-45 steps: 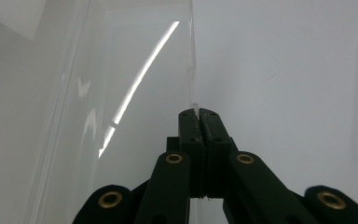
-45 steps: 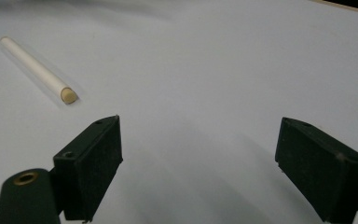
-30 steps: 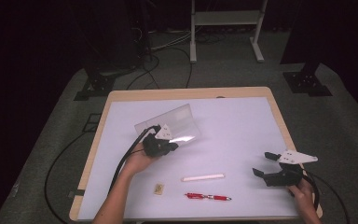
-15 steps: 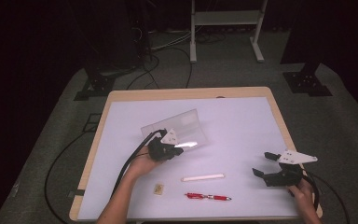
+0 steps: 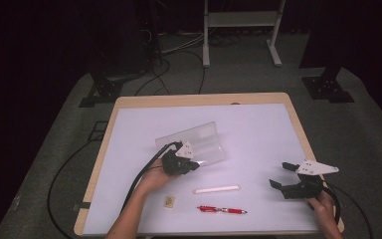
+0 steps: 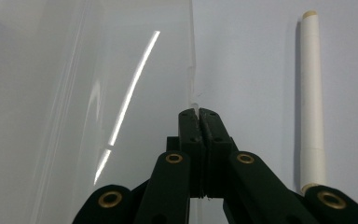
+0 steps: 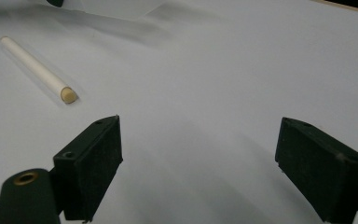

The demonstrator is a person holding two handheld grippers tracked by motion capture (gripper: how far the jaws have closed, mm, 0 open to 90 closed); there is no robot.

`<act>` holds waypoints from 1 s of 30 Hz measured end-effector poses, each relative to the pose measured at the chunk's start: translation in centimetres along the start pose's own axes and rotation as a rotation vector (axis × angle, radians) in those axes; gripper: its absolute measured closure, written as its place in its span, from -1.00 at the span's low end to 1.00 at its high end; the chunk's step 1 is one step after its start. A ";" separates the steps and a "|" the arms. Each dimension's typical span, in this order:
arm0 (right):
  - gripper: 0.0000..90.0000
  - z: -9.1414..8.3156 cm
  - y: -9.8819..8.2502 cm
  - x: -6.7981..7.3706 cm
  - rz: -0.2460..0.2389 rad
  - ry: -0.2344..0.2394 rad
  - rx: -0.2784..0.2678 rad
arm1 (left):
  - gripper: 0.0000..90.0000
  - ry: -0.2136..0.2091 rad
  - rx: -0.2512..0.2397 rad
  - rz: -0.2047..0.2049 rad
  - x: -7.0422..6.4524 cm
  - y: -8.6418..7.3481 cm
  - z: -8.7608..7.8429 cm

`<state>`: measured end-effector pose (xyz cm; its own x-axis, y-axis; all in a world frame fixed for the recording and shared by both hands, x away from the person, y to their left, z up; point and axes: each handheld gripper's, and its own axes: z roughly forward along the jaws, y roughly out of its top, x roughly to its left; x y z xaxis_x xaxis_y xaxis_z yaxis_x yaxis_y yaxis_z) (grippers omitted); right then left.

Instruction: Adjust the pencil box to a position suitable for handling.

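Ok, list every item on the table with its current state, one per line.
Clear flat plastic case: edge pinched by left tool.
Left tool: shut on it.
Right tool: open, empty.
White capped marker: lying flat.
Red pen: lying flat.
Small tan eraser: lying loose.

The high view is dim around the edges: the room behind the table [image 5: 129,149] sinks into near black, while the pale tabletop is evenly lit from above and casts only soft, short shadows. Fine detail there is grainy and slightly soft. In the left gripper view a bright streak of glare runs down the clear plastic sheet [image 6: 121,93], and the nearest black links are blurred. The right gripper view is muted, with diffuse grey shadows at the top and unsharp foreground.
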<state>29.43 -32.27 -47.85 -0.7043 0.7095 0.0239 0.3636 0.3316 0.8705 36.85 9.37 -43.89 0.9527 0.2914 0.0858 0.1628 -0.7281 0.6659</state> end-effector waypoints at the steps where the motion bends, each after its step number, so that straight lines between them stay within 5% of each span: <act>1: -0.69 0.0 0.0 0.0 0.000 0.000 0.000 | 0.99 -0.001 -0.002 0.002 -0.1 0.0 0.0; 22: -0.69 0.0 0.0 0.0 -0.004 0.000 -0.001 | 0.98 -0.085 0.027 0.040 -0.8 -0.1 1.7; 30: -0.69 0.0 0.0 0.0 -0.004 0.001 0.000 | 0.98 -0.099 0.020 0.024 -0.7 -0.6 2.0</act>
<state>29.41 -32.27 -47.85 -0.7067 0.7072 0.0208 0.3604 0.3345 0.8708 36.58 8.35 -45.78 0.9770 0.2114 0.0275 0.1433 -0.7470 0.6492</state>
